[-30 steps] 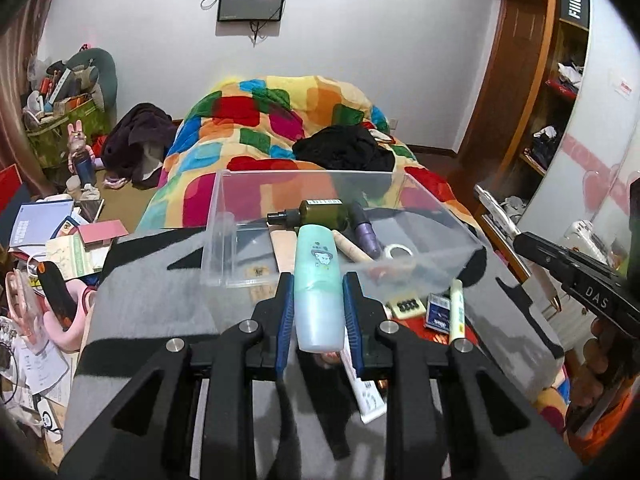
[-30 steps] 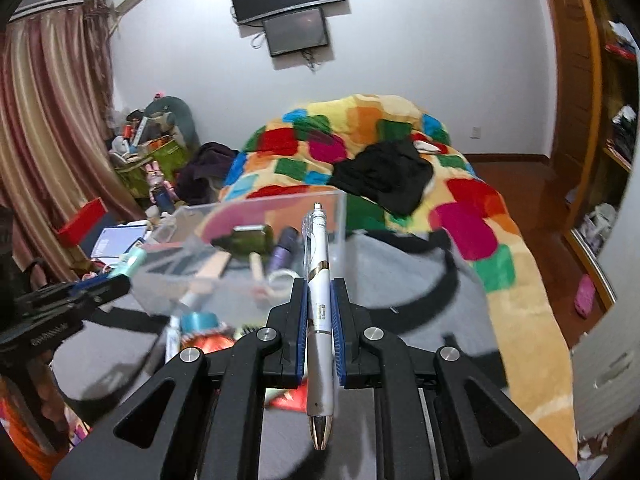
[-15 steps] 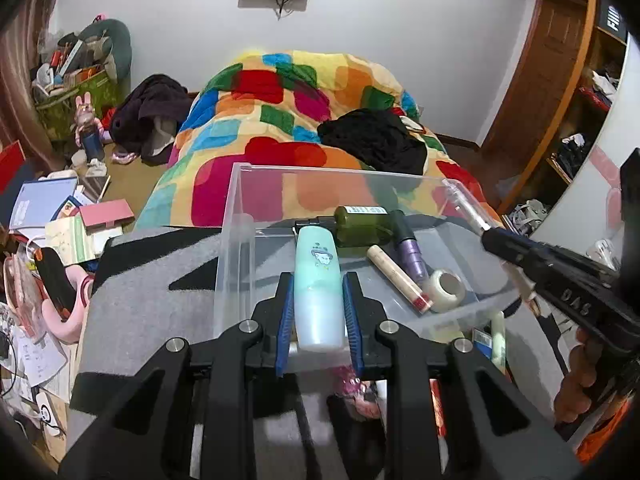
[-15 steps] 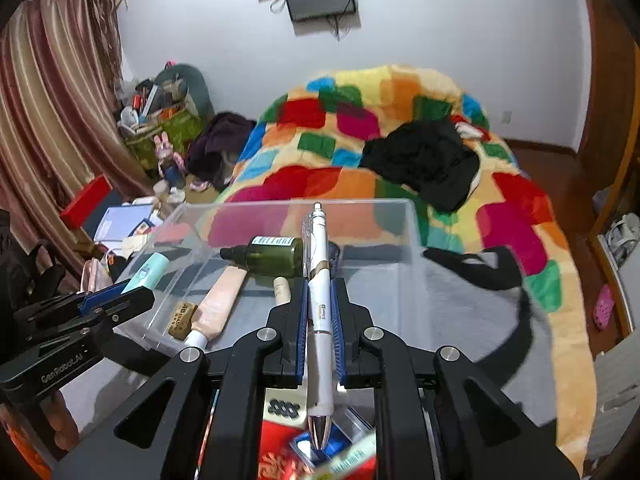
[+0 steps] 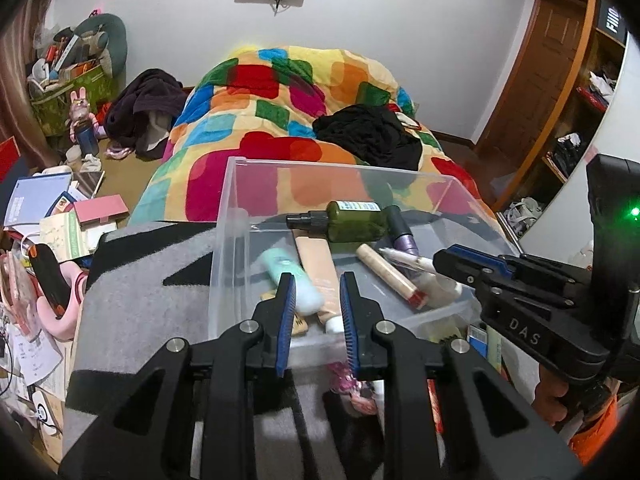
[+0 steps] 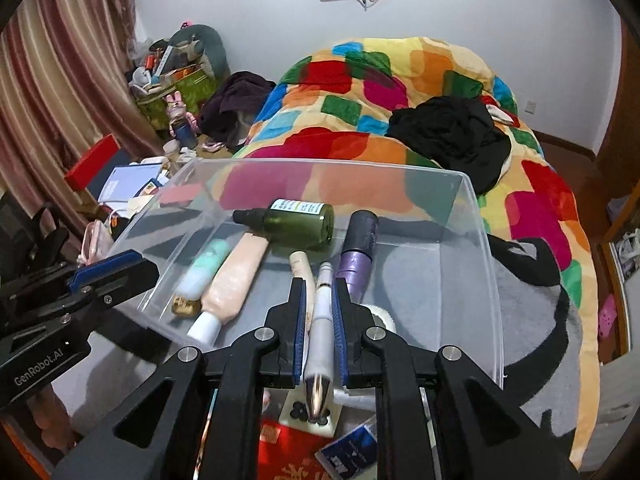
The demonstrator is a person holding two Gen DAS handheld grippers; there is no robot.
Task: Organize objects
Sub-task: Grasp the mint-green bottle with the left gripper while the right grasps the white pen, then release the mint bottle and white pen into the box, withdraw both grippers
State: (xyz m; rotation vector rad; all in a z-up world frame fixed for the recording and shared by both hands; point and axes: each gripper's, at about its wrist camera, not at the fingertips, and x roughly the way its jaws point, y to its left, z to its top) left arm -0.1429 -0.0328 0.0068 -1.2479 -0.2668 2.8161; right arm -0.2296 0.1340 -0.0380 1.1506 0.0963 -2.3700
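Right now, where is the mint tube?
In the clear bin, at its left side, lies the mint tube beside the peach tube, just ahead of the open left tongs.

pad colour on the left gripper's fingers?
Blue, ribbed pads on the black left gripper; clearest in the left wrist view.

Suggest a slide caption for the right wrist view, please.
Right tool lowers a white pen into the clear bin.
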